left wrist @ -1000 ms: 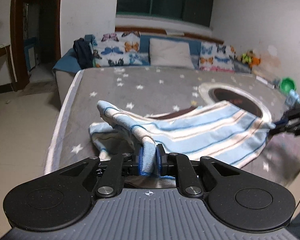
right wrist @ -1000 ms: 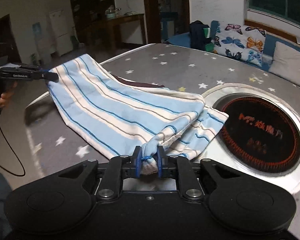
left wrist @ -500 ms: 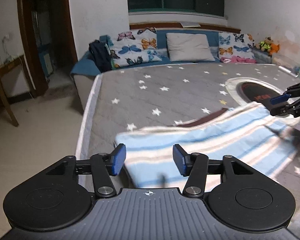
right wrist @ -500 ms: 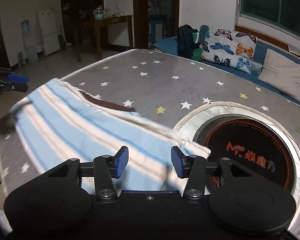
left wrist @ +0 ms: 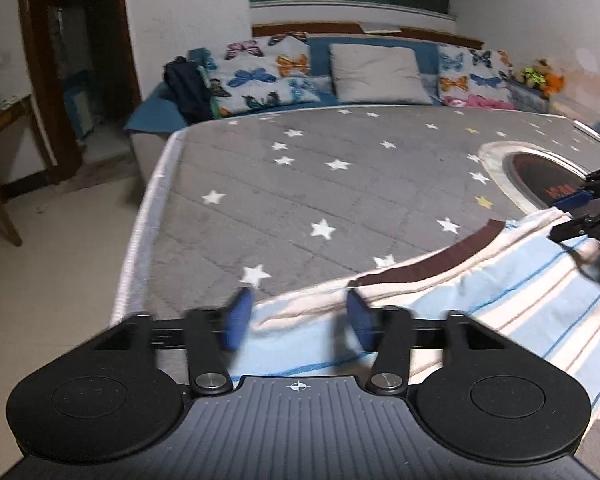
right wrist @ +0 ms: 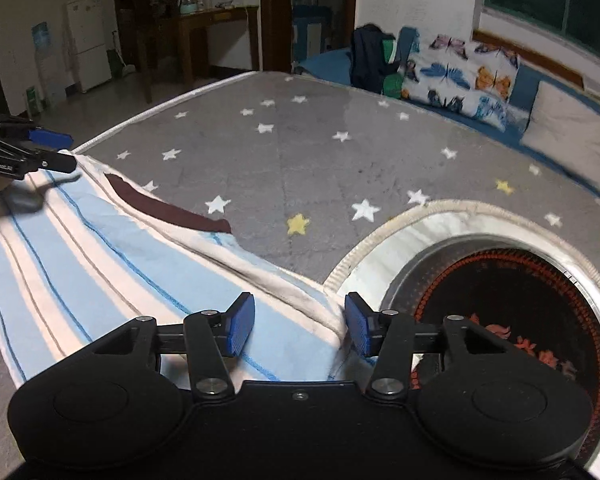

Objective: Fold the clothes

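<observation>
The striped cloth [right wrist: 112, 264] lies flat on the grey mattress [right wrist: 320, 160] with white stars, near its front edge, and a dark brown band [right wrist: 168, 208] shows along the far side of the cloth. The left gripper [left wrist: 298, 318] is above one end of the cloth with its two blue pads [left wrist: 236, 320] wide apart, and nothing is between them; the pads look blurred in the left wrist view. The right gripper [right wrist: 298, 322] is above the other end, also with its fingers spread and holding nothing, and the cloth edge passes below the gap. In the right wrist view the left gripper appears at the left border [right wrist: 40, 152], and a small white label is on its body; it seems to read "GenRobot.AI", but the letters are very small. Beside the right end of the cloth there is a round black patch [right wrist: 512, 320] in a white ring on the mattress, with orange-red writing that I cannot read. Behind the mattress stand butterfly pillows [left wrist: 268, 76], a plain grey pillow [left wrist: 380, 74] and a dark bag [left wrist: 184, 88]. At the far right, near the wall, sits a small plush toy [left wrist: 540, 76]. In the room behind there is a wooden table [right wrist: 212, 28] and a white fridge [right wrist: 86, 40].
</observation>
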`<state>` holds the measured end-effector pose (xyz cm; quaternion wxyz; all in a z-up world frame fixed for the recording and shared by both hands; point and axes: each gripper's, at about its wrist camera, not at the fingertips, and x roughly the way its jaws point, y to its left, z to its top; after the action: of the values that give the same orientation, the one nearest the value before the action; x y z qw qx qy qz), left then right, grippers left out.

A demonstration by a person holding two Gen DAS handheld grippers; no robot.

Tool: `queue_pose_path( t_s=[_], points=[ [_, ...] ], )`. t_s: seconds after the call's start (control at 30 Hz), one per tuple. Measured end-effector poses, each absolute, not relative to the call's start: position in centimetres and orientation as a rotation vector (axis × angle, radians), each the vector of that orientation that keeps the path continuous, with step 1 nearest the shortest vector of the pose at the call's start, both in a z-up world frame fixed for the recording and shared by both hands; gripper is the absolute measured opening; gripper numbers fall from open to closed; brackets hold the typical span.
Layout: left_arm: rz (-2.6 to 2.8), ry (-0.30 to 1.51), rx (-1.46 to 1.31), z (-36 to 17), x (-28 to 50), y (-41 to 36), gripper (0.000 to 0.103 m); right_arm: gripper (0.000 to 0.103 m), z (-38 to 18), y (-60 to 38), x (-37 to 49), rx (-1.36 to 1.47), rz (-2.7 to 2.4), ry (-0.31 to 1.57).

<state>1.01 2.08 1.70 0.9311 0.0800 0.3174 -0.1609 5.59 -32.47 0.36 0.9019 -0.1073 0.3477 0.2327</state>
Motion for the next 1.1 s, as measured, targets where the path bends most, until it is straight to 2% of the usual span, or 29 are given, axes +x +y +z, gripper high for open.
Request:
queue_pose_path(
  t_s=[0.03,0.07,0.13,0.23,0.5,0.7,0.8,0.87,0.9,1.0,1.1],
  points=[
    [-0.337,0.655,0.157,1.7,1.1,2.1,0.011,0.043,0.3,-32.4,5.5,-0.223,0.485,0.718],
    [-0.339,0.647,0.154,1.7,0.9,2.1,0.008,0.03,0.3,-32.4,5.4,-0.225,0.488,0.718],
    [-0.344,0.615,0.162,2.1,0.2,1.6,0.005,0.018,0.3,-32.4,5.2,-0.227,0.495,0.716],
    [-0.37,0.567,0.143,3.3,-1.3,1.5,0.003,0.01,1.1,-31.8,4.9,-0.225,0.514,0.699],
    [-0.462,0.429,0.122,7.4,-7.6,1.4,0.002,0.008,4.9,-32.0,-2.0,-0.226,0.611,0.573],
    [-0.463,0.414,0.206,7.8,-10.5,1.3,0.004,0.008,7.2,-31.4,-8.3,-0.275,0.71,0.544],
    [-0.459,0.437,0.209,7.5,-10.4,1.2,0.011,0.008,6.5,-31.0,-11.7,-0.315,0.762,0.595],
    [-0.468,0.448,0.21,7.2,-10.2,1.0,0.031,0.008,5.5,-30.7,-13.5,-0.356,0.783,0.649],
    [-0.471,0.447,0.219,7.0,-10.3,0.8,0.035,0.008,5.0,-30.6,-14.1,-0.373,0.785,0.673],
    [-0.474,0.439,0.28,6.4,-10.4,-0.3,0.04,0.008,4.1,-30.6,-14.9,-0.384,0.786,0.718],
    [-0.49,0.473,0.308,5.7,-9.6,-1.2,0.04,0.009,4.0,-29.6,-15.1,-0.425,0.772,0.685]
  ],
)
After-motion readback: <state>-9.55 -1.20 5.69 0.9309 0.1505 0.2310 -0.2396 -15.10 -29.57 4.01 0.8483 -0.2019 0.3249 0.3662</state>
